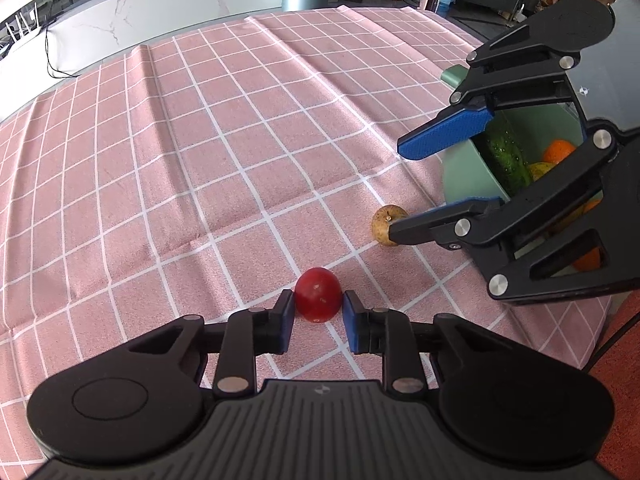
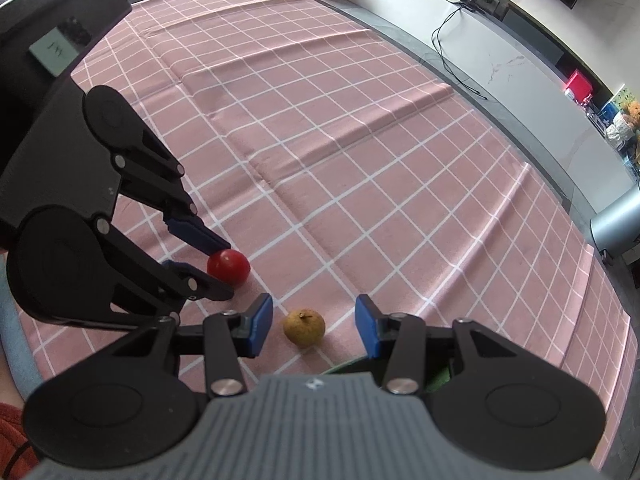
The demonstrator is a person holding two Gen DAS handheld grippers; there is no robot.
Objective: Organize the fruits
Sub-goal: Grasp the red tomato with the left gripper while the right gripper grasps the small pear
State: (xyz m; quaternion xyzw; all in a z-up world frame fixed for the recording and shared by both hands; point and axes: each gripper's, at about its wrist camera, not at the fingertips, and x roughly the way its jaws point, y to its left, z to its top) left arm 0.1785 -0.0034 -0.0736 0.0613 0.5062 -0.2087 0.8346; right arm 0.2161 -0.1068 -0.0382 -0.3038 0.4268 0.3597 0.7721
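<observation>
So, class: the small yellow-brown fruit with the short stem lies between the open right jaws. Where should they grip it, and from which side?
Grip the yellow-brown fruit across its widest middle, coming down from above with the right gripper. It is round and sits free on the checked cloth with its stem up, so both flanks are open. The green basket behind it probably blocks a low approach.

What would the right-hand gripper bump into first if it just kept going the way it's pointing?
Most likely the small yellow-brown fruit, which lies on the pink checked cloth between the right gripper's open blue fingers. They don't touch it yet; depth is hard to judge.
</observation>
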